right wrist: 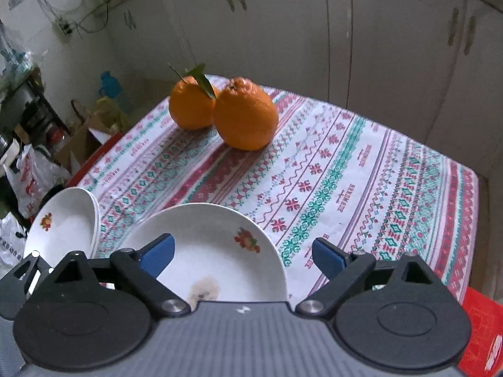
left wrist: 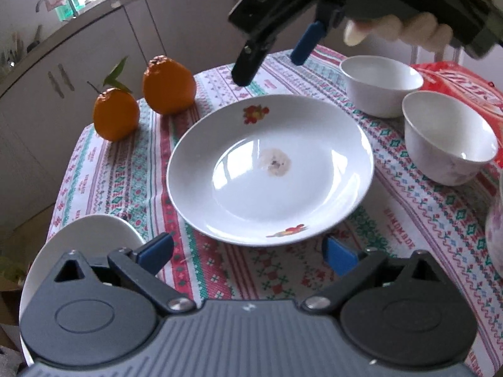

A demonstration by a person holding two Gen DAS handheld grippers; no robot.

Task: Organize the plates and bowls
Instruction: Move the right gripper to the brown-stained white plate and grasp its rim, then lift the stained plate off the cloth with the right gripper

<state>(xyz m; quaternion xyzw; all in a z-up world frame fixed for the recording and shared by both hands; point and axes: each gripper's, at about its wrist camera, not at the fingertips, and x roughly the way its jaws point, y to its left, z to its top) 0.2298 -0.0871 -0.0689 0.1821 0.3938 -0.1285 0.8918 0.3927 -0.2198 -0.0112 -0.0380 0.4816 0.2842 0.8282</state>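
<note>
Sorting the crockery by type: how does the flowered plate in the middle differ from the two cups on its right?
The plate is wide and shallow; each cup is narrow and deep. The plate bears red flower prints and a brownish stain at its centre; the cups' insides look plain. All are white, upright and empty on the tablecloth.

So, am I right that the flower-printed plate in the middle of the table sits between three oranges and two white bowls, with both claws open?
Not quite: there are two oranges, not three, as the left wrist view shows. The plate does lie between them and the two white bowls, and the left claw and right claw are open.
</note>
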